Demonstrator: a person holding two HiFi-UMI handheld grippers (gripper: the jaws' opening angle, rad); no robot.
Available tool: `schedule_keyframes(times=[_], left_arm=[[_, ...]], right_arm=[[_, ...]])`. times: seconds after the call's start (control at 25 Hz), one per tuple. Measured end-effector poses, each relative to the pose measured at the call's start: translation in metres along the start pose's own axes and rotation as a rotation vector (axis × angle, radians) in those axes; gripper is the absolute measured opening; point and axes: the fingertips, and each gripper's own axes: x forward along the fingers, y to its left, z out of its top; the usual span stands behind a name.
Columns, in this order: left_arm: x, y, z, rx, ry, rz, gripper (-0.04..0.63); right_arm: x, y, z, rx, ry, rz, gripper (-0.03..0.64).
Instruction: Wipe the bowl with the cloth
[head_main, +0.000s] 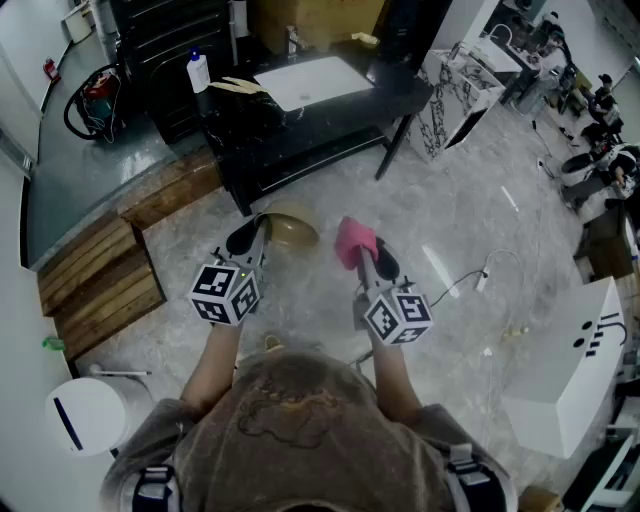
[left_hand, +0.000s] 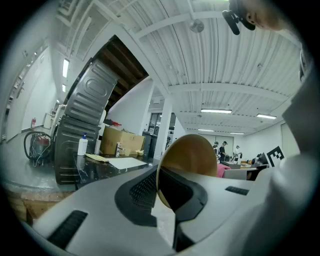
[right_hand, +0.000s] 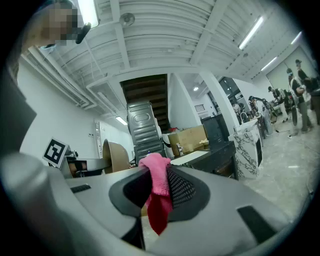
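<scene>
now clamps the bowl (head_main: 292, 230) by its rim in the left gripper (head_main: 256, 236) and pinches the cloth (head_main: 354, 242) in the right gripper (head_main: 370, 260), both aloft, near each other, seemingly ready for wiping.

Both forearms reach forward from the chest, side by side and bare to the elbow. The left gripper (head_main: 250, 238) is held out ahead, its jaws clamped on the rim of a bowl (head_main: 292, 229). The right gripper (head_main: 366, 258) sits level with it, near but not touching, jaws pinching a cloth (head_main: 354, 240).
</scene>
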Motion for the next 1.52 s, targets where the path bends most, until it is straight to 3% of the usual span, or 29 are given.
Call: schedule_keyframes(times=[0.48, 0.84, 1.2, 1.52], left_arm=[[0.011, 0.037, -0.006, 0.027, 0.010, -0.047, 0.012], [0.036, 0.070, -0.019, 0.005, 0.049, -0.069, 0.012], [0.103, 0.090, -0.010, -0.023, 0.034, -0.112, 0.012], [0.198, 0.110, 0.011, -0.013, 0.040, -0.118, 0.012]], right_arm=[[0.034, 0.012, -0.014, 0.020, -0.050, -0.005, 0.077], [0.071, 0.007, -0.023, 0.034, -0.050, -0.029, 0.077], [0.125, -0.028, -0.015, 0.045, -0.074, -0.041, 0.077], [0.198, -0.087, 0.011, 0.052, -0.068, -0.026, 0.078]])
